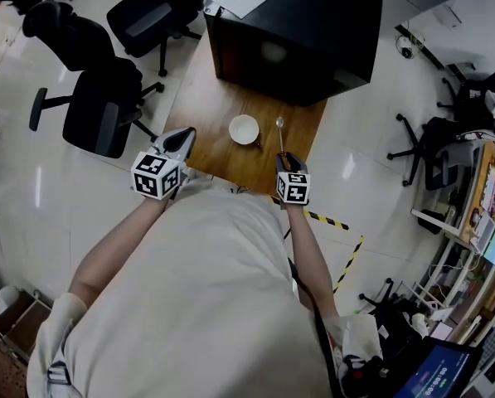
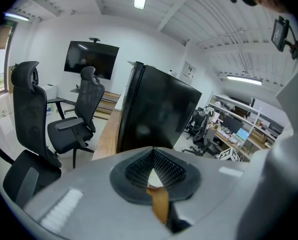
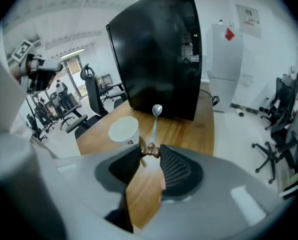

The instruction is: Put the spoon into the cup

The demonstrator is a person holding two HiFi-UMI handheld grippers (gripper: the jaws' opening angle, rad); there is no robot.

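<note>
Right gripper's point(image 3: 149, 151) own view shows jaws clamping spoon point(image 3: 154, 124); left gripper's point(image 2: 153, 151) jaws closed, empty.

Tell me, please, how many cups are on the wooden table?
1: the white cup near the table's front edge, left of the spoon; the black box may hide others.

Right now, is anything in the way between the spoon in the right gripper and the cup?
Nothing visible. The right gripper holds the spoon by its handle end; the open cup stands just left of it, only bare table between them. The left gripper is off to the side.
</note>
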